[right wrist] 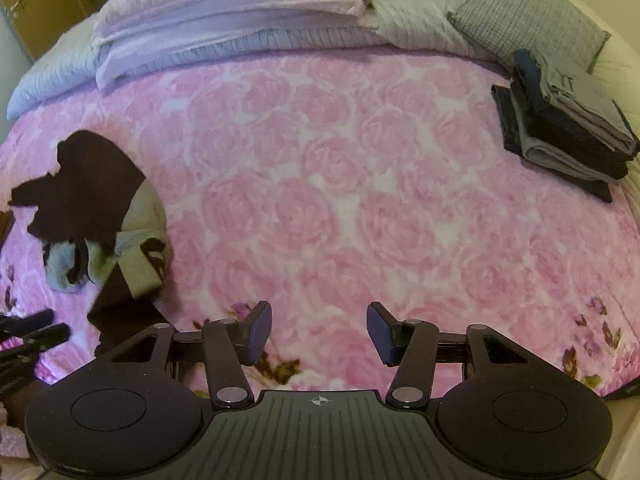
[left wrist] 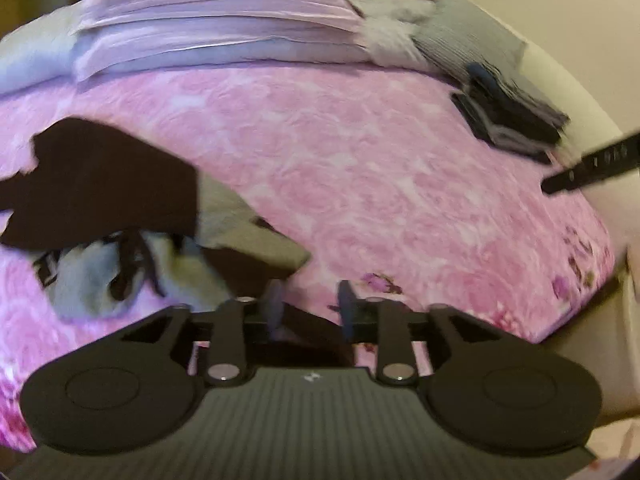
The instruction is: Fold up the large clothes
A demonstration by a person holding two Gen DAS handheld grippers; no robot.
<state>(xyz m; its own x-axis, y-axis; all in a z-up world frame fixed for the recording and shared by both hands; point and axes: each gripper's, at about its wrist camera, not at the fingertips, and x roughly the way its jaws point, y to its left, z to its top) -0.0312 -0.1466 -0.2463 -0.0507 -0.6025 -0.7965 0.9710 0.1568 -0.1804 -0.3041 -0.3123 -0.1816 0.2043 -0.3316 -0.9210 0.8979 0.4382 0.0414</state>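
We see crumpled clothes (right wrist: pixel 104 216) near left on the pink blanket (right wrist: pixel 320 184), folded stack (right wrist: pixel 564 128) far right; left gripper (left wrist: pixel 310 306) partly open, right gripper (right wrist: pixel 319 330) open, both empty.

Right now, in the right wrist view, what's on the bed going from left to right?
Left gripper at the left edge → unfolded pile of dark and grey clothes → bare stretch of pink rose bedspread → stack of folded clothes near the right edge.

bedspread (right wrist: pixel 340 184) middle open, crumpled clothes (right wrist: pixel 104 216) left, folded stack (right wrist: pixel 560 128) right
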